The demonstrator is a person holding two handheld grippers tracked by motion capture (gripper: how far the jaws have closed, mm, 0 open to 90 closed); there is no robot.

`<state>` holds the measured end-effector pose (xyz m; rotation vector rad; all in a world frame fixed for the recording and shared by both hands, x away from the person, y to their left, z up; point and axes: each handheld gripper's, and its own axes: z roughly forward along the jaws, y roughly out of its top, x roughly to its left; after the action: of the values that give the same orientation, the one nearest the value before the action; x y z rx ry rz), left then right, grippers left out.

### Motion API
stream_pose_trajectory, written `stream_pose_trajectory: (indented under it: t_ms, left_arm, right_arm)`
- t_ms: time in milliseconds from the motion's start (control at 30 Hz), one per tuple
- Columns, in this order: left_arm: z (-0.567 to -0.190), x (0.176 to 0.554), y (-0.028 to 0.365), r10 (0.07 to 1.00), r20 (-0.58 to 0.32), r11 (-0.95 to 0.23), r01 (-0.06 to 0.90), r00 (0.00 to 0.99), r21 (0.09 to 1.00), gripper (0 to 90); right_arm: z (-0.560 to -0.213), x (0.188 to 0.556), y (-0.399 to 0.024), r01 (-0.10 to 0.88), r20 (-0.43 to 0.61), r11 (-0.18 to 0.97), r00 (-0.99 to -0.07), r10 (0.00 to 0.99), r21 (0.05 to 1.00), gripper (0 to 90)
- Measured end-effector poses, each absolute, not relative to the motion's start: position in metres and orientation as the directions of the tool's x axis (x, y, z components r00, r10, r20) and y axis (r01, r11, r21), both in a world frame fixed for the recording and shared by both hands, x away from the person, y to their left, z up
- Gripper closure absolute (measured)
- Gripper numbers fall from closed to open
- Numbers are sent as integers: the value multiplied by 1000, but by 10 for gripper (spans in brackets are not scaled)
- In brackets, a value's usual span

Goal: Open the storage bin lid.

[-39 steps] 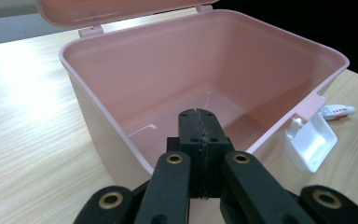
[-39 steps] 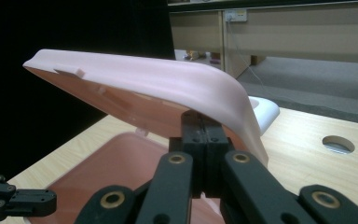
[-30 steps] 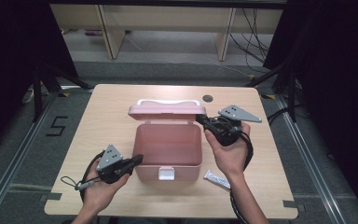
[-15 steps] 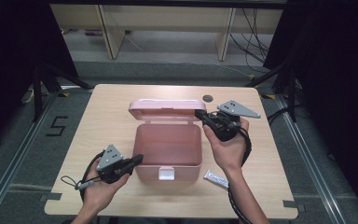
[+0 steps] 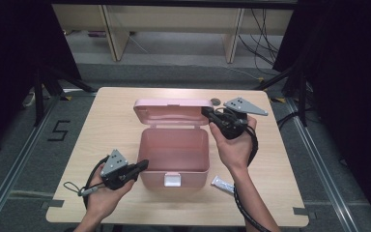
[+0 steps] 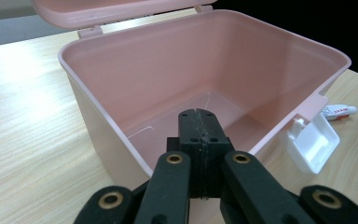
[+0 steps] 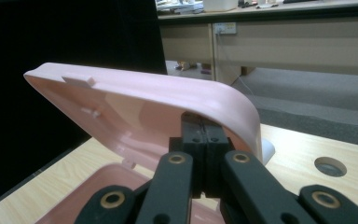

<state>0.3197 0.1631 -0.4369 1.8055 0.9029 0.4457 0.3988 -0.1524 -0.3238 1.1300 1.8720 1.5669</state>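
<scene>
A pink plastic box (image 5: pixel 174 150) stands open and empty at the table's middle, its lid (image 5: pixel 171 112) raised at the back. My left gripper (image 5: pixel 144 165) is shut and rests against the box's near left corner; in the left gripper view its closed tips (image 6: pixel 198 114) sit over the rim of the box (image 6: pixel 168 70). My right gripper (image 5: pixel 206 112) is shut at the lid's right edge. In the right gripper view its tips (image 7: pixel 204 125) are tucked just under the curved edge of the lid (image 7: pixel 144 102), with nothing between the jaws.
A white latch (image 5: pixel 172 180) hangs on the box's front. A small white tube (image 5: pixel 222 183) lies on the table to the box's near right. A dark round hole (image 5: pixel 216 101) is in the tabletop behind the right gripper. Shelving stands beyond the table.
My right gripper has shifted slightly toward the far side of the table with the lid's right edge, and the lid's tilt has changed a little. The left gripper has stayed put.
</scene>
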Motion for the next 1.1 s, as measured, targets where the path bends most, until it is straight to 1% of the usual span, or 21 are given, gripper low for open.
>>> stream_pose_trajectory:
  t_ms: [567, 633, 667, 767, 800, 900, 1100]
  left_arm:
    - [-438, 320, 163, 749, -110, -190, 370, 653, 909, 899]
    - [-438, 321, 163, 747, -112, -187, 368, 655, 911, 899]
    - [-438, 321, 163, 747, -112, -187, 368, 655, 911, 899]
    - [-438, 321, 163, 747, -111, -185, 366, 656, 912, 899]
    - [-438, 321, 163, 747, -111, -185, 366, 656, 912, 899]
    - [-438, 321, 163, 746, -110, -187, 366, 656, 912, 899]
    - [-438, 321, 163, 746, -110, -187, 366, 656, 912, 899]
  right_arm:
    - [-323, 413, -144, 303, 171, 0, -536, 827, 953, 900]
    - [-322, 415, -144, 298, 158, 9, -530, 833, 954, 900]
    - [-322, 416, -143, 307, 174, -4, -528, 831, 952, 900]
    - [-322, 419, -143, 301, 160, 4, -518, 840, 954, 900]
    - [-322, 418, -142, 313, 178, -10, -514, 839, 950, 900]
    - [-323, 423, -143, 299, 158, 2, -508, 847, 954, 900]
    - [-323, 429, -141, 306, 178, -19, -500, 848, 952, 900]
